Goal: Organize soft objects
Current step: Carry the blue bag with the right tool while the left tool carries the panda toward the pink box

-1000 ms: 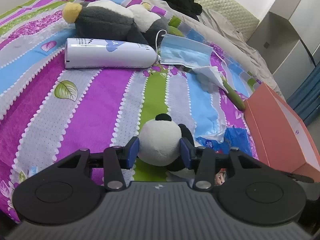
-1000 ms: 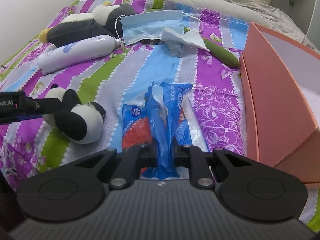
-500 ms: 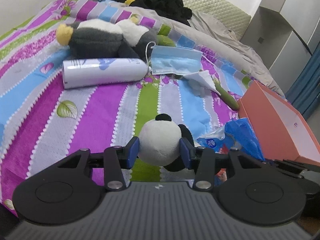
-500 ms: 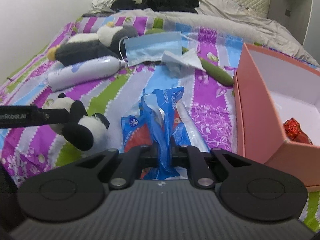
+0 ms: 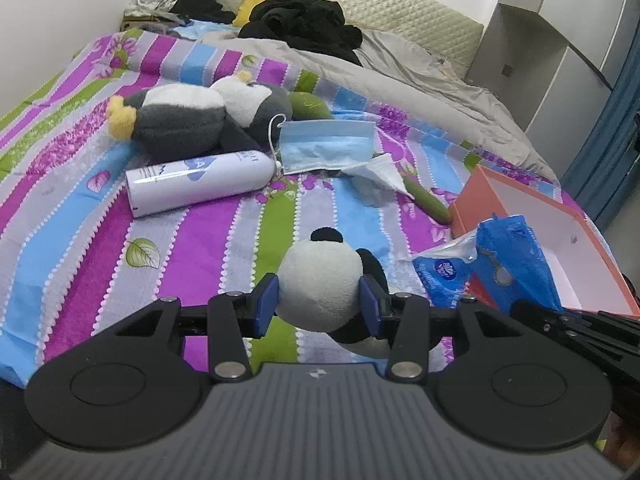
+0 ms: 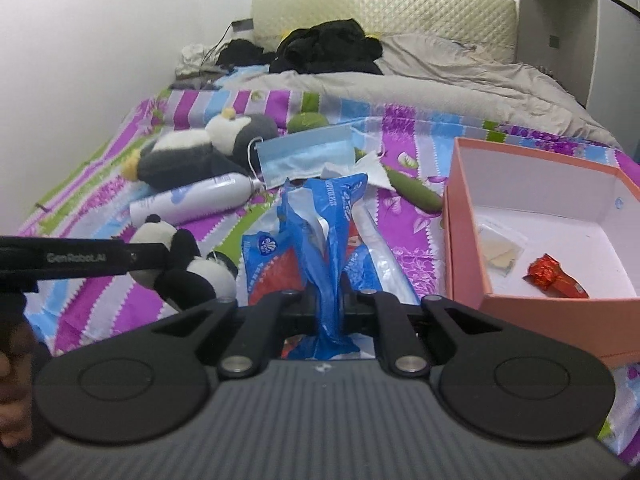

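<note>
Left wrist view: the left gripper (image 5: 319,305) clamps its blue pads on the white head of a small black-and-white plush panda (image 5: 325,285), which appears lifted clear of the striped purple, green and blue bedspread (image 5: 200,248). At the right edge of the bed sits an open salmon-pink cardboard box (image 5: 472,192). Just in front of it hangs a crumpled blue plastic packet (image 5: 508,256), pinched by the right gripper at the lower right. Farther up the bed lie a large grey-and-white plush penguin (image 5: 192,120), a white spray can (image 5: 200,180) on its side, a light blue face mask (image 5: 326,146), a crumpled white tissue (image 5: 376,172) and a long green plush vegetable (image 5: 426,200), none of them in the box.

Right wrist view: the right gripper (image 6: 329,302) is closed tight on the twisted neck of the blue packet (image 6: 320,232), which stands up between its jaws. The box (image 6: 466,240) lies to the right, near the bed's right edge, white inside; it holds only a red foil wrapper (image 6: 550,276) and a pale flat sachet (image 6: 498,246). The left gripper's arm enters from the left, carrying the panda (image 6: 180,256).

Judged from this, the tidying is at an early stage: two items are gripped and on their way, probably to the box, and the penguin, mask, tissue and green plush remain loose on the bedspread.
</note>
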The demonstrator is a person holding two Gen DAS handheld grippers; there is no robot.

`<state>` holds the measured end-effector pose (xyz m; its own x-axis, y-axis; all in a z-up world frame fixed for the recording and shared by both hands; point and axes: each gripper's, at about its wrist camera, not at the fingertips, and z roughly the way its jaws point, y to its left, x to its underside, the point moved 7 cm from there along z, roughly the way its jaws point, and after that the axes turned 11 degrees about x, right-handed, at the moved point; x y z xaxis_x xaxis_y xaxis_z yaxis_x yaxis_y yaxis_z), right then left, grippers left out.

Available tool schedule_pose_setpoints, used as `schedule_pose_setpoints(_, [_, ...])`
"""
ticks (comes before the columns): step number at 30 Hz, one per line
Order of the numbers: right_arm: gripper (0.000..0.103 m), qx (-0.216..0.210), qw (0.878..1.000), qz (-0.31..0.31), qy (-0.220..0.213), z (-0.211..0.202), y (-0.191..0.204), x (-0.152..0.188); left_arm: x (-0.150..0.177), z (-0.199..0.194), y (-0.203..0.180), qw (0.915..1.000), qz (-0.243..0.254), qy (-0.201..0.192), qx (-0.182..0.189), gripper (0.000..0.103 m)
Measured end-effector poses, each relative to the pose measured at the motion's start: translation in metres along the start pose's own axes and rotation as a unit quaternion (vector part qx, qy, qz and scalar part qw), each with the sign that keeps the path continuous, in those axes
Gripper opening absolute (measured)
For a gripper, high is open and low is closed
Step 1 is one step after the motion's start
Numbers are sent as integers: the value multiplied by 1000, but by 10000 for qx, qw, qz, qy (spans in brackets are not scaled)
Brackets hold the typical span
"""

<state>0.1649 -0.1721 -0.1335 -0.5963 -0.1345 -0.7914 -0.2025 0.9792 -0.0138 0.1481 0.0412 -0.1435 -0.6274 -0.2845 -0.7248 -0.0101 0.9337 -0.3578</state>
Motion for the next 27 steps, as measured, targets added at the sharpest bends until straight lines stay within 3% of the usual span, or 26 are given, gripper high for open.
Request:
schedule_pose_setpoints(14, [11, 220, 9989, 366, -182, -35, -38, -25, -37, -8, -60, 9992, 339, 45, 194, 50])
schedule_pose_setpoints(27, [11, 953, 9910, 862, -361, -53, -117, -45, -59, 35, -156, 9911, 839, 281, 992, 50])
